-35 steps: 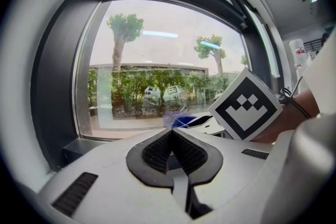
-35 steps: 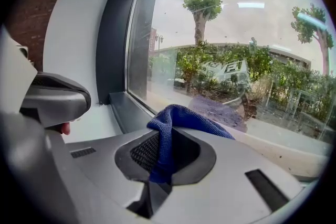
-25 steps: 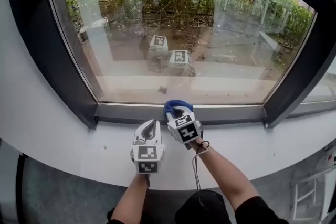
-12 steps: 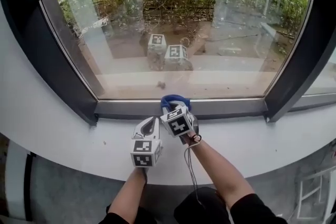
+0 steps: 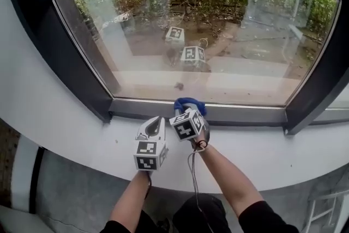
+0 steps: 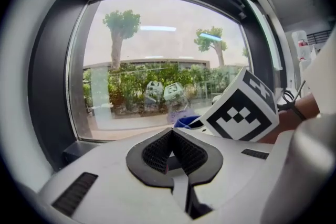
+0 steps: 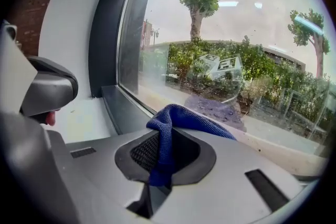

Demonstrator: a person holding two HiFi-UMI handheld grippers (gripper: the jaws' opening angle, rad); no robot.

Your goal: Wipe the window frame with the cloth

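Observation:
A blue cloth point(image 5: 190, 105) is pinched in my right gripper point(image 5: 188, 115), whose jaws are shut on it; the cloth point(image 7: 178, 123) bunches out in front of the jaws in the right gripper view. It rests against the dark bottom rail of the window frame point(image 5: 240, 114), just under the glass. My left gripper point(image 5: 153, 129) is shut with nothing between its jaws and hovers over the white sill point(image 5: 71, 133) just left of the right one. The left gripper point(image 6: 170, 150) points at the window, and a bit of the cloth point(image 6: 185, 122) shows beyond it.
The dark frame point(image 5: 49, 46) runs up the left side and down the right side point(image 5: 319, 84) of the pane. Through the glass point(image 5: 207, 35) I see hedges and paving, plus reflections of both marker cubes. The curved white sill drops off toward the floor below.
The view has shifted, so the window sits a little further right. Both grippers stay close together at the bottom rail, the right one still holding the cloth there.

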